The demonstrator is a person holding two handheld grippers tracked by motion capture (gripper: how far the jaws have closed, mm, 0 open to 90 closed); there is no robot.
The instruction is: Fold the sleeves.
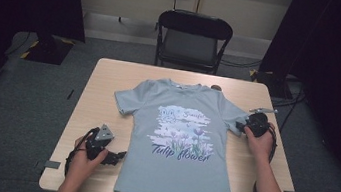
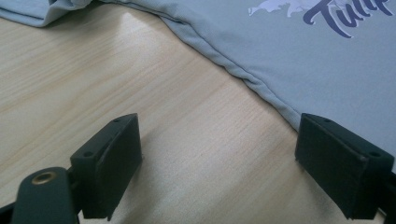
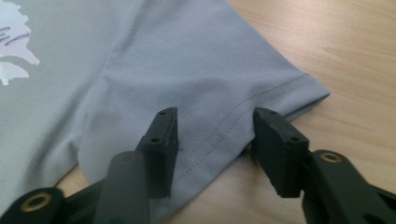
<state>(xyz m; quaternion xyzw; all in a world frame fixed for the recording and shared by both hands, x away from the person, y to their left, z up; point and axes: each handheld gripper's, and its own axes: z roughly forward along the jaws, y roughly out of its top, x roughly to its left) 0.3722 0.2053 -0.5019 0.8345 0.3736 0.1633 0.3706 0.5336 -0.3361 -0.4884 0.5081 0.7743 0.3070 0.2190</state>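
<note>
Right hand-held gripper (image 3: 212, 140), jaws half open around the shirt (image 1: 179, 143) sleeve at 3 o'clock, ready to pinch. Left hand-held gripper (image 2: 219, 163) open at 8 o'clock, waiting on the table (image 1: 105, 82).

The right hand-held gripper (image 3: 212, 149) straddles the hem of the grey T-shirt's sleeve (image 3: 205, 79), one jaw lying on the cloth, the other at its edge on the wooden worktop (image 3: 345, 42). The jaws stand partly apart, not yet pinching the fabric.

One T-shirt (image 1: 179, 143), one chair (image 1: 193, 38), two grippers
</note>
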